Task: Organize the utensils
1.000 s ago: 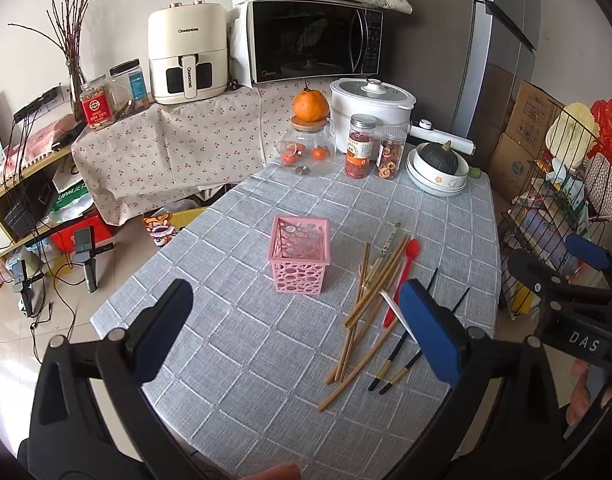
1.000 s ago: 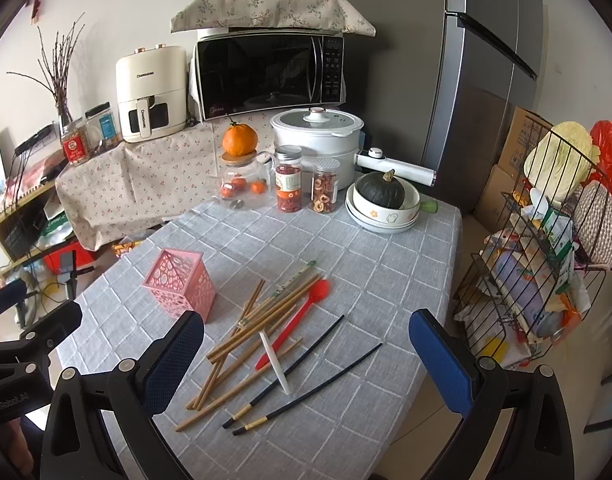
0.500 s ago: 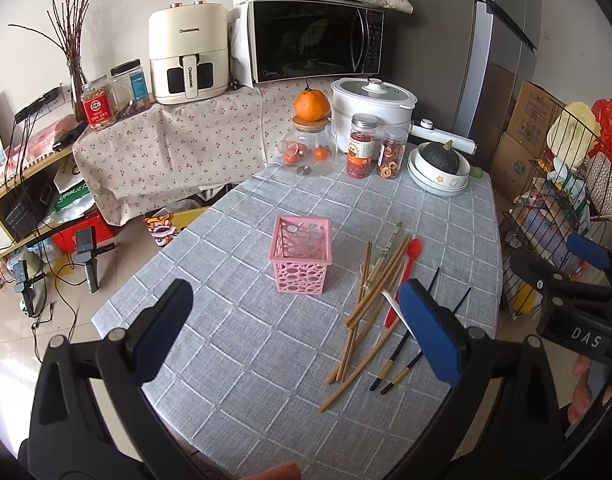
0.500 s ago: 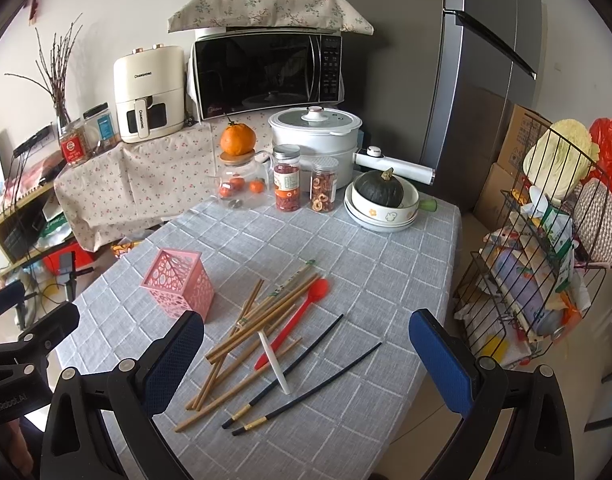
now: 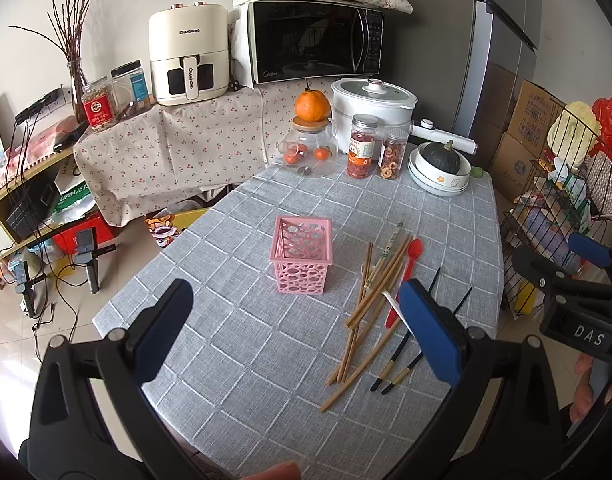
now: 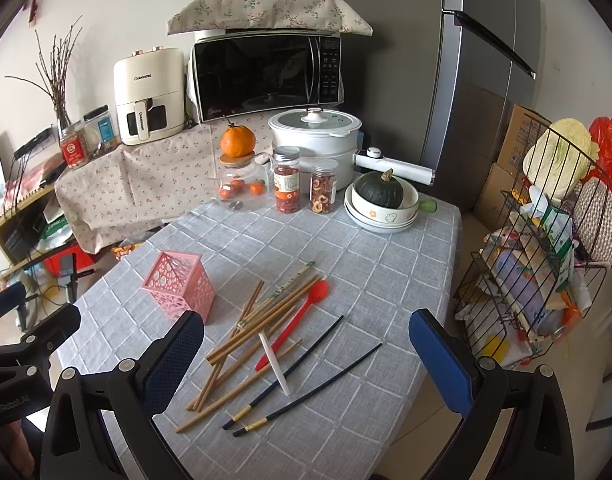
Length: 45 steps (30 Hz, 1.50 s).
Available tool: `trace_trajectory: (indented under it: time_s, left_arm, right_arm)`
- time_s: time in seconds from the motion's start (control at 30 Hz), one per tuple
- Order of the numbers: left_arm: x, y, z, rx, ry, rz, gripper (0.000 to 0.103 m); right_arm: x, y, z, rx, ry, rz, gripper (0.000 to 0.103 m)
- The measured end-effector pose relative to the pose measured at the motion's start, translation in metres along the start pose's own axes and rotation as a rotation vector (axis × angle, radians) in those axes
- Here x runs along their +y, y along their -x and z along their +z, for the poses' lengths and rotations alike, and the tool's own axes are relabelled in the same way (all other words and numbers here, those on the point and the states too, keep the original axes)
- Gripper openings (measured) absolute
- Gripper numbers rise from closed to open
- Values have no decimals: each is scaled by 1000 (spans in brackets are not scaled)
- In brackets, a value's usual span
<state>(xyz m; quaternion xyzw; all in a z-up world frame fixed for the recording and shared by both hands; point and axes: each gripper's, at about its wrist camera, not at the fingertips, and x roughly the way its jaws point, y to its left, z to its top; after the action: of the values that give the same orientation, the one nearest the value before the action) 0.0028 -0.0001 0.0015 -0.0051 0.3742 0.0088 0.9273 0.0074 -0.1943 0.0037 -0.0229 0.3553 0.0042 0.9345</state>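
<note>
1. The wooden chopsticks (image 6: 261, 332) are lying in a loose, crossing heap on the table (image 6: 390, 280), in its near half, closer to the right edge than the left.
2. A red spoon (image 6: 301, 316) is lying just beside the heap on its right, with its bowl pointing toward the far edge.
3. A short white stick (image 6: 274, 364) is resting across the spoon's handle and the nearest chopsticks.
4. Two black chopsticks (image 6: 306, 376) are lying right of the spoon, roughly parallel, with their gold-banded ends toward the near edge.
5. The pink basket (image 5: 301, 254) is standing upright left of the heap, near the middle of the table, apart from the utensils; nothing is showing inside it.
6. The left gripper (image 5: 297, 324) is hovering above the near edge with its blue pads spread wide, holding nothing.
7. The right gripper (image 6: 310, 356) is hanging over the near right part of the table, its fingers also wide apart and empty.
8. Along the far edge, a glass jar with an orange (image 6: 237, 142) on its lid, two spice jars (image 6: 306, 186), a white cooker (image 6: 316, 140) and stacked bowls holding a dark squash (image 6: 380, 192) are standing in a row.
</note>
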Motion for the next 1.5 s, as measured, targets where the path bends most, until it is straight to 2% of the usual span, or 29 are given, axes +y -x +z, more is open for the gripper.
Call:
trace_trajectory:
  time_s: [1.37, 1.5]
  left_arm:
    - [6, -1, 0, -3, 0, -1, 102]
    - [10, -5, 2, -10, 1, 7, 102]
  right_arm:
    - [-2, -1, 2, 6, -2, 5, 103]
    - [-2, -2, 3, 15, -8, -14, 103]
